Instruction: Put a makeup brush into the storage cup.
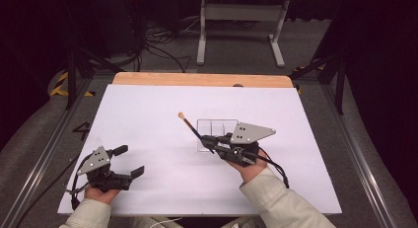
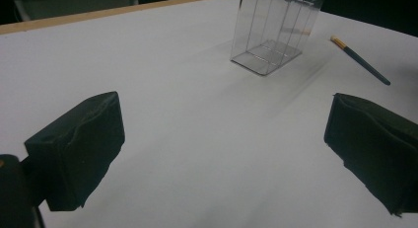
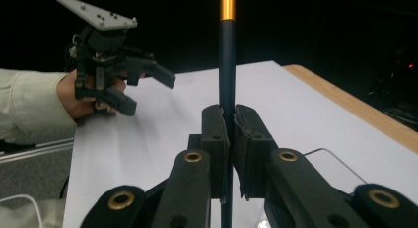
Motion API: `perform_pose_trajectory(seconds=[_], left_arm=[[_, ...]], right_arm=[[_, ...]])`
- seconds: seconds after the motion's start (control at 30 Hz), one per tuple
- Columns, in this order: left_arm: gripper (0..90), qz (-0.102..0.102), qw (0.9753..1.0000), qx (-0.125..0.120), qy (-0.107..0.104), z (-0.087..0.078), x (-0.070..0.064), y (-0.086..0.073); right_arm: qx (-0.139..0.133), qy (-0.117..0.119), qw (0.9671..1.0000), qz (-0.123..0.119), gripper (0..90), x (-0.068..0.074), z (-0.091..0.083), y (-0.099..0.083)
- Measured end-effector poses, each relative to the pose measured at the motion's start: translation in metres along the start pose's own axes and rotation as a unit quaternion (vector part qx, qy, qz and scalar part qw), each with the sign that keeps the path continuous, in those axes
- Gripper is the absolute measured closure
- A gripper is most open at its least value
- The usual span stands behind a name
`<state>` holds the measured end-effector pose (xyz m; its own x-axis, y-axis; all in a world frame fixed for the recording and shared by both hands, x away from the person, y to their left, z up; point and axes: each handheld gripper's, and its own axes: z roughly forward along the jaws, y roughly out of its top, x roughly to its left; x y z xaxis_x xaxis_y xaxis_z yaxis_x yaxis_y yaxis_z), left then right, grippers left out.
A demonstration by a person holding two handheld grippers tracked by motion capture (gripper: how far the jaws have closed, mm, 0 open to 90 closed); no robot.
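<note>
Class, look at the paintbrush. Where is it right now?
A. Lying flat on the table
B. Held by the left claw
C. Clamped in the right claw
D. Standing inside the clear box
C: the right claw is shut on the paintbrush handle.

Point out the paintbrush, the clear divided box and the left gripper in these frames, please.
paintbrush (image 3: 226, 65): right gripper view, on the dark handle above the shut jaws.
clear divided box (image 2: 271, 33): left gripper view, on its near transparent wall.
left gripper (image 1: 129, 161): high view, midway between its open fingertips.
</note>
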<state>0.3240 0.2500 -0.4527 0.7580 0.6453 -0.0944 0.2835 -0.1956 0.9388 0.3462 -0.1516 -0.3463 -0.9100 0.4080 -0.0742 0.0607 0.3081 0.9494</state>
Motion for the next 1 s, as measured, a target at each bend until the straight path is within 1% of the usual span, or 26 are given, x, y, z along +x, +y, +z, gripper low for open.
perform_pose_trajectory(seconds=[0.03, 0.23, 0.4, 0.5, 0.57, 0.67, 0.8, 0.83, 0.9, 0.93, 1.0], left_arm=[[2.5, -0.003, 1.0, -0.001, 0.0, 0.0, 0.0, 0.0], [2.5, -0.002, 1.0, -0.001, -0.001, 0.0, 0.0, 0.0], [2.6, -0.002, 1.0, 0.0, -0.001, 0.0, 0.0, 0.0], [2.7, -0.003, 1.0, -0.001, -0.001, 0.0, 0.0, 0.0], [2.7, -0.001, 1.0, 0.001, -0.001, 0.0, 0.001, 0.0], [2.7, -0.003, 1.0, -0.001, -0.001, 0.0, 0.0, 0.0], [2.7, -0.001, 1.0, 0.0, -0.001, 0.0, 0.0, 0.0], [2.7, -0.001, 1.0, 0.0, -0.001, 0.0, 0.0, 0.0], [2.7, 0.0, 1.0, 0.001, -0.001, 0.0, 0.001, 0.0], [2.7, -0.002, 1.0, 0.0, -0.001, 0.0, 0.001, 0.0], [2.7, -0.002, 1.0, 0.0, -0.001, 0.0, 0.001, 0.0]], right_arm=[[-0.001, -0.004, 1.0, 0.002, 83.8, -0.001, -0.001, 0.0], [-0.022, -0.017, 0.9994, 0.021, 83.9, -0.008, -0.003, -0.002], [-0.038, -0.03, 0.9984, 0.028, 83.9, -0.013, -0.004, -0.002], [-0.045, -0.031, 0.9979, 0.033, 83.9, -0.016, -0.005, -0.002], [-0.046, -0.033, 0.9978, 0.034, 83.9, -0.018, -0.005, -0.002], [-0.053, -0.033, 0.9973, 0.037, 83.9, -0.022, -0.006, -0.003], [-0.062, -0.046, 0.9963, 0.038, 83.9, -0.026, -0.006, -0.004], [-0.061, -0.053, 0.996, 0.039, 83.8, -0.028, -0.005, -0.004], [-0.062, -0.055, 0.9958, 0.039, 83.9, -0.029, -0.004, -0.005], [-0.065, -0.057, 0.9954, 0.041, 83.9, -0.03, -0.003, -0.005], [-0.064, -0.065, 0.9952, 0.036, 83.9, -0.032, -0.001, -0.006]])
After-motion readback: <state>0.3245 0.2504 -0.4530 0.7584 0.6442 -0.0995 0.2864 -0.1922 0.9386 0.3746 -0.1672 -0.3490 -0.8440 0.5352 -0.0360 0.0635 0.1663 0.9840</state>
